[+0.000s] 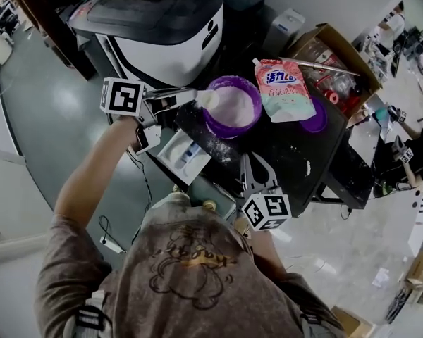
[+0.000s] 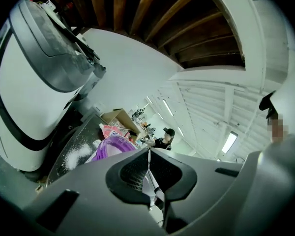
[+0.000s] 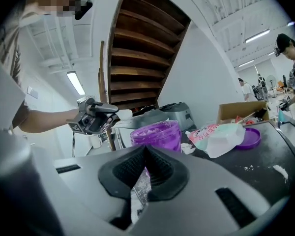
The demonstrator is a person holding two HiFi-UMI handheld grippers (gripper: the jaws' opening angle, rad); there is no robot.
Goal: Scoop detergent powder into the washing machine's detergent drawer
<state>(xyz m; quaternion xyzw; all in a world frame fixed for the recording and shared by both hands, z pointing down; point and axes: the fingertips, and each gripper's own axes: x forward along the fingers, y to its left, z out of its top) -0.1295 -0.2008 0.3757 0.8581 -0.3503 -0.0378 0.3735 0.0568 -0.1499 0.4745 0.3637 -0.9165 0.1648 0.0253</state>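
Black table (image 1: 296, 160), matte, dusted with spilled white powder (image 2: 78, 154). Around it a workshop room with a glossy grey-green floor (image 1: 42, 97) and white walls, wooden underside of stairs overhead in both gripper views.

White-and-black washing machine (image 1: 169, 34) stands at the table's far-left edge. Its detergent drawer (image 1: 166, 162) is pulled out below the table edge: white plastic, rectangular, compartments open.

Purple translucent round tub (image 3: 157, 134) on the table, holding white powder. Beside it lies a soft pink-and-mint detergent bag (image 1: 284, 90), with a flat purple lid (image 1: 316, 118) just right of the bag. Open cardboard box (image 1: 338, 44) sits behind them.

Left gripper (image 1: 190, 97): fingers pressed together on the thin handle of a white scoop (image 1: 209, 98); the scoop's bowl is at the tub's left rim, loaded with powder.

Right gripper (image 3: 146, 149): fingers closed tip to tip with nothing between, low over the table's near edge, pointing at the tub.
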